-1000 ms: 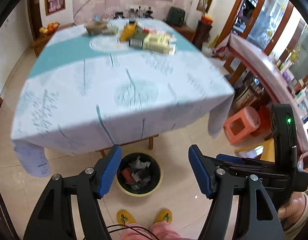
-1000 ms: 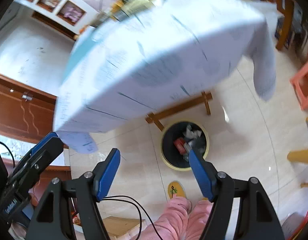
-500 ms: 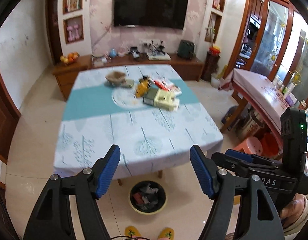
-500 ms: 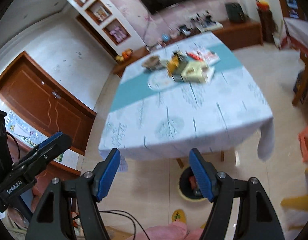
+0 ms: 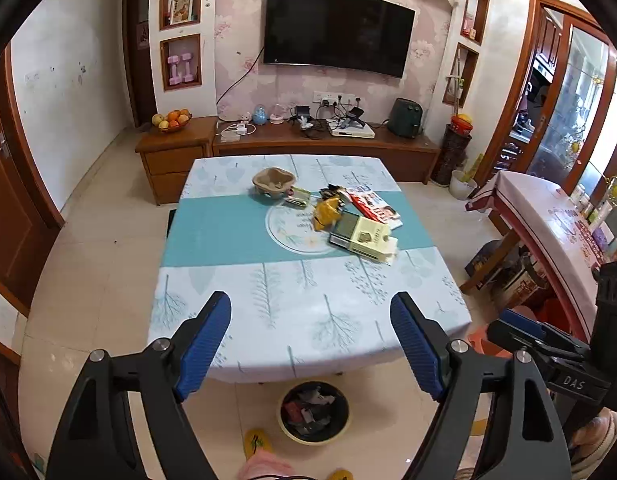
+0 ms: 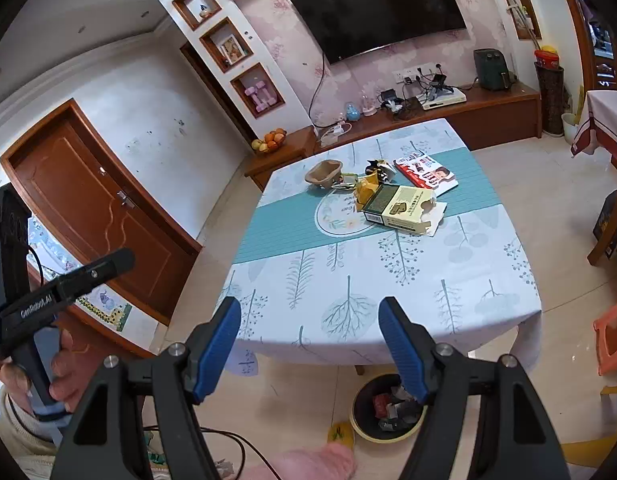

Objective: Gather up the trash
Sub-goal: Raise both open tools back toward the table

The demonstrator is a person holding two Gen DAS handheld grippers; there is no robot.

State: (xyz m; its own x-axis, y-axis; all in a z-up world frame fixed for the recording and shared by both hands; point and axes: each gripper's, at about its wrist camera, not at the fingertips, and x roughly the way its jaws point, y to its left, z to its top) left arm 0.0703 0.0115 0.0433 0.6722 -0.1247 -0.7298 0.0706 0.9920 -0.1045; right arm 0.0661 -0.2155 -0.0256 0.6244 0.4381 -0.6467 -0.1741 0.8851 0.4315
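From the left wrist: left gripper (image 5: 310, 324) has just been spreading, nothing between; five trash pieces on the table (image 5: 236, 300), bin (image 5: 314, 412) below. From the right wrist: right gripper (image 6: 309, 326) gapes empty; bin (image 6: 384, 408) partly hidden.

The right gripper (image 6: 308, 344) hangs above the near edge of the bench (image 6: 388, 280), its blue-padded jaws apart with nothing between them. On the bench's teal band, well beyond the gripper, lie an opened green-and-cream carton (image 6: 400, 208), a yellow wrapper (image 6: 366, 190), a brown pulp tray (image 6: 323, 173) and a red-and-white packet (image 6: 426, 174). Below the bench's near edge a waste bin (image 6: 384, 412) holds scraps. The left gripper (image 6: 64, 284) shows at the far left.
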